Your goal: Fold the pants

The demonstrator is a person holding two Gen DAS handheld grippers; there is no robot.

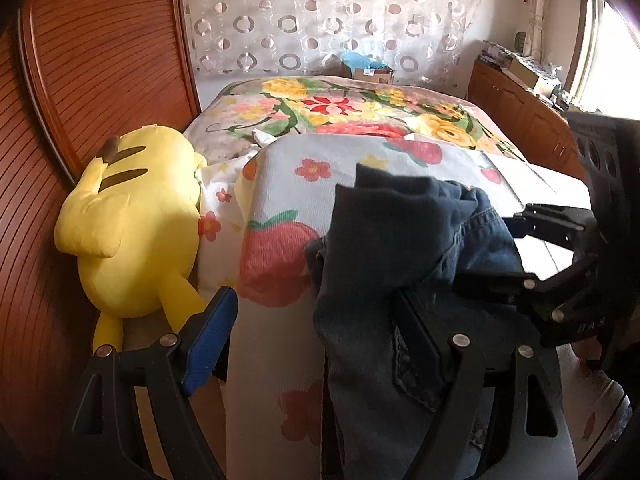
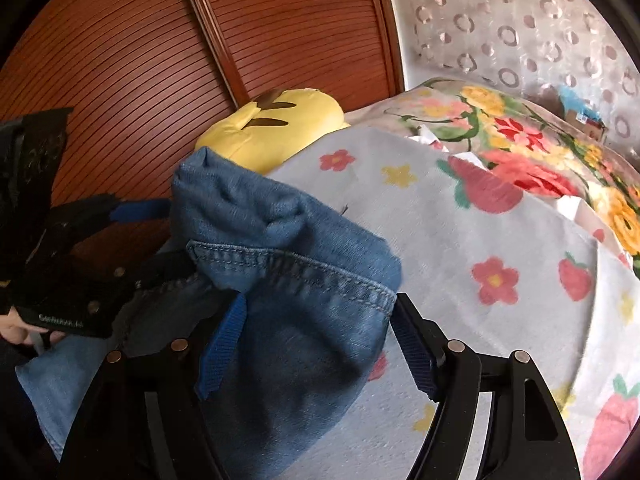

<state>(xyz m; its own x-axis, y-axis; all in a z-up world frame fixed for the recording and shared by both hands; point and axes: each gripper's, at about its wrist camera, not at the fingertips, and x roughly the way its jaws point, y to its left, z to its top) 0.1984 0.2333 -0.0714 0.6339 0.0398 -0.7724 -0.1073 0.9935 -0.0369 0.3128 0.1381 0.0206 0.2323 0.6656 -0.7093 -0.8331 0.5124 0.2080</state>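
The blue denim pants [image 1: 400, 240] lie bunched in a heap on a pale strawberry-print blanket [image 1: 320, 152] at the bed's near edge. My left gripper [image 1: 316, 300] is open wide: its left blue pad [image 1: 212, 340] is bare, and the denim drapes over its right finger. In the right wrist view the pants [image 2: 280, 240] show a stitched hem and sit between the wide-spread fingers of my right gripper [image 2: 320, 304], which is open. The two grippers flank the heap, with the right gripper [image 1: 492, 250] on the pants' right side and the left gripper [image 2: 152, 240] on their left.
A yellow plush toy [image 1: 132, 216] lies against a ribbed wooden panel [image 1: 100, 40] left of the blanket. A floral quilt [image 1: 360, 108] covers the far bed. A wooden cabinet [image 1: 520, 108] with clutter runs along the right under a window. A hand [image 2: 16, 332] shows at the left edge.
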